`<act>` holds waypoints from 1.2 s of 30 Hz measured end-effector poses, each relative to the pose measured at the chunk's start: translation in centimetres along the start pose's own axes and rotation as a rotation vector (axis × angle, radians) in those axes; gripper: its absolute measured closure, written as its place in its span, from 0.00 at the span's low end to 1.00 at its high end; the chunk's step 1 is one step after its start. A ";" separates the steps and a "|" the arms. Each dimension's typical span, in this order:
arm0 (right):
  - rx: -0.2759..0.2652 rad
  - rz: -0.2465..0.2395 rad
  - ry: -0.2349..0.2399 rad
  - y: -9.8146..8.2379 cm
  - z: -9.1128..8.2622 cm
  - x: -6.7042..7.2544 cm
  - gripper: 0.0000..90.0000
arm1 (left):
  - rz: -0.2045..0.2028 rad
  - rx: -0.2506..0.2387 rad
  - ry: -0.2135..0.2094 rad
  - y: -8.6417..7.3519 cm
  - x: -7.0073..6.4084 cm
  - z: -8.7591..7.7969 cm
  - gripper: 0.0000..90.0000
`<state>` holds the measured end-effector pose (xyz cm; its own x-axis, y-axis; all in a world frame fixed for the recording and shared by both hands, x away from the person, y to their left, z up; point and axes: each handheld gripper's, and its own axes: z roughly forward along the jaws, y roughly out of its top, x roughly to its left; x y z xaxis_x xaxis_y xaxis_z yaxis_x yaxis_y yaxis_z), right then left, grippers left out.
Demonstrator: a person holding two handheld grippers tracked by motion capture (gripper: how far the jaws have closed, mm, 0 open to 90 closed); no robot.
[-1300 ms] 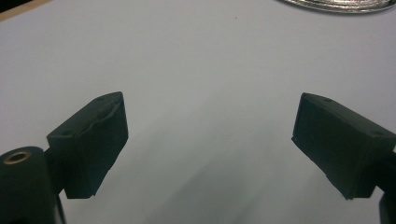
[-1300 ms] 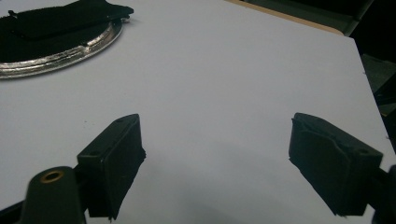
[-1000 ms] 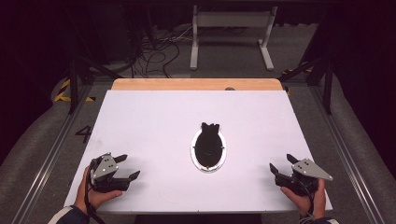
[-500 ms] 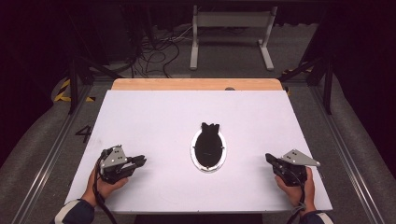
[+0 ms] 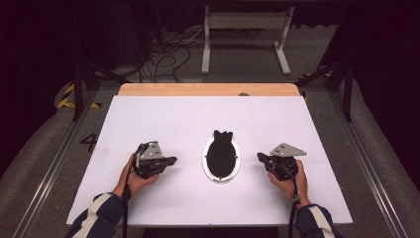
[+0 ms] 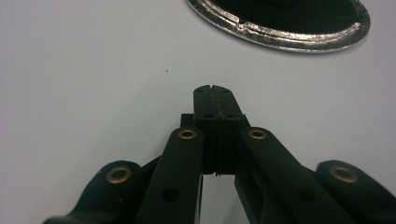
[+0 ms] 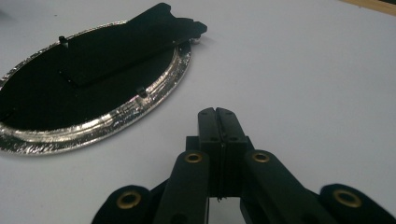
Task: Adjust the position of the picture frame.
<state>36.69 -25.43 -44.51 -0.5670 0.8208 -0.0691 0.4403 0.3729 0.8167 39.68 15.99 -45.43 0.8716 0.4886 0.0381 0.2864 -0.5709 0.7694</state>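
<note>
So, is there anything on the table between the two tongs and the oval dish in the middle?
Nothing visible. The left tongs and the right tongs are both shut, one on each side of the oval dish, and only bare white table lies between each of them and its silver rim.

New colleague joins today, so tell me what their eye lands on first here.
A silver-rimmed oval dish with a black piece lying in it sits mid-table, stark against the white table. The left gripper and right gripper flank it, jaws shut and empty, apart from the dish.
</note>
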 end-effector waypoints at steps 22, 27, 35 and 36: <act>0.092 0.017 0.028 2.5 5.8 1.5 1.00 | 0.038 0.037 -0.052 3.8 0.1 5.3 1.00; 0.100 0.017 0.029 2.5 5.8 1.9 1.00 | 0.032 0.029 -0.047 4.2 0.1 5.9 1.00; 0.104 0.015 0.042 2.4 5.6 2.2 1.00 | 0.021 0.060 -0.030 4.1 0.2 6.4 0.98; 0.104 0.011 0.053 2.3 5.6 2.3 1.00 | 0.019 0.061 -0.028 4.1 0.3 6.4 0.98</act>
<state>40.33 -20.29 -45.95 -0.5962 0.8023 -0.0281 0.5150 0.4091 0.7532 43.61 9.58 -46.32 0.8878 0.4591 0.0340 0.2923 -0.6193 0.7287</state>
